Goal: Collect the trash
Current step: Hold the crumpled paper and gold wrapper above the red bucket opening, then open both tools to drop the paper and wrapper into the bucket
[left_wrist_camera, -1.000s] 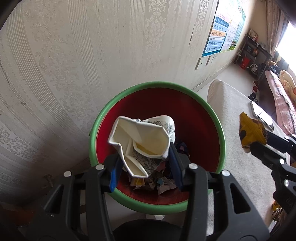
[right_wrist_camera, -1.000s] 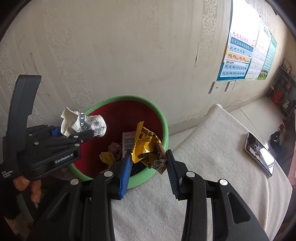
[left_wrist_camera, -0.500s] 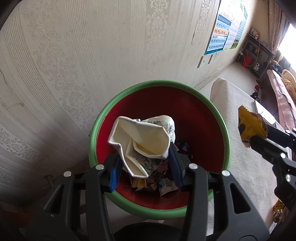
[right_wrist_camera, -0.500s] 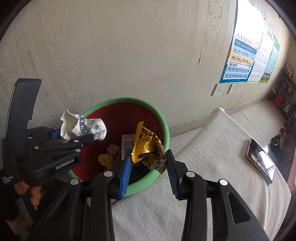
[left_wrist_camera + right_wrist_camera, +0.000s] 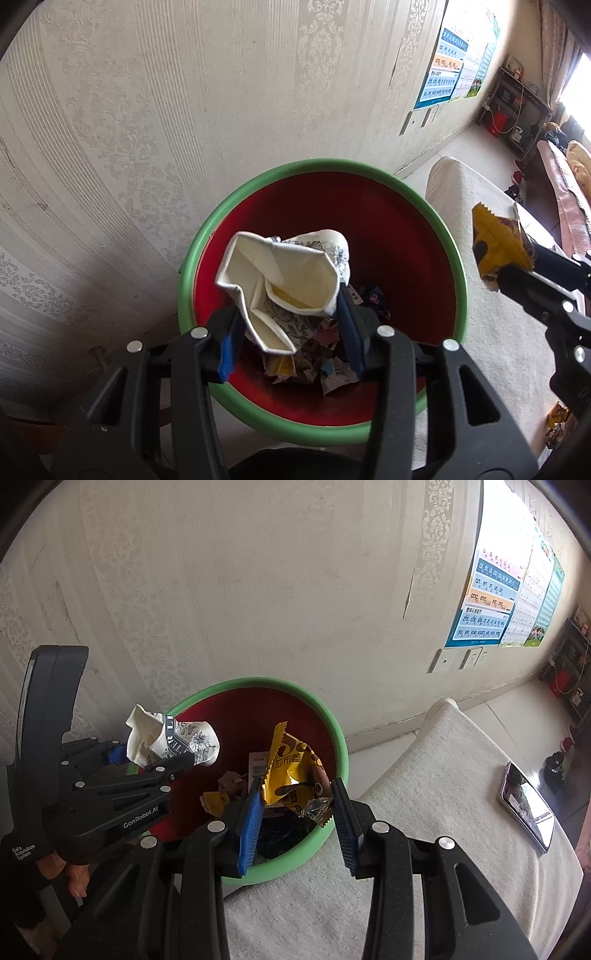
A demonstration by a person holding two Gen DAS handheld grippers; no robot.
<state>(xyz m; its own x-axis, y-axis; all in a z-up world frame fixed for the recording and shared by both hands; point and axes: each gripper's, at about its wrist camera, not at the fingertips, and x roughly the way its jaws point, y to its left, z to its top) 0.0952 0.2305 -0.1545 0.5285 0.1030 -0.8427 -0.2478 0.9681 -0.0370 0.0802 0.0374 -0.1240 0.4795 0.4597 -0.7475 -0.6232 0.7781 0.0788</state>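
Note:
A crushed white paper cup (image 5: 284, 280) with a black floral print is pinched between the blue pads of my left gripper (image 5: 291, 332), which holds it over the red inside of a green-rimmed bin (image 5: 321, 164). My right gripper (image 5: 297, 812) is shut on a crumpled yellow snack wrapper (image 5: 288, 771), just above the near right part of the bin's rim (image 5: 258, 682). The right wrist view shows the left gripper (image 5: 151, 755) with the cup (image 5: 177, 738) over the bin's left side. From the left wrist, the right gripper (image 5: 517, 269) and wrapper (image 5: 495, 247) sit right of the bin.
Scraps of paper and wrappers (image 5: 314, 354) lie in the bin's bottom. The bin stands against a pale patterned wall (image 5: 258, 572). To its right is a surface under white cloth (image 5: 424, 794) with a phone (image 5: 526, 805) on it. A small wrapper (image 5: 557, 417) lies at the far right.
Both grippers keep their hold on the cup and the wrapper. The views have shifted only slightly; nothing was let go.

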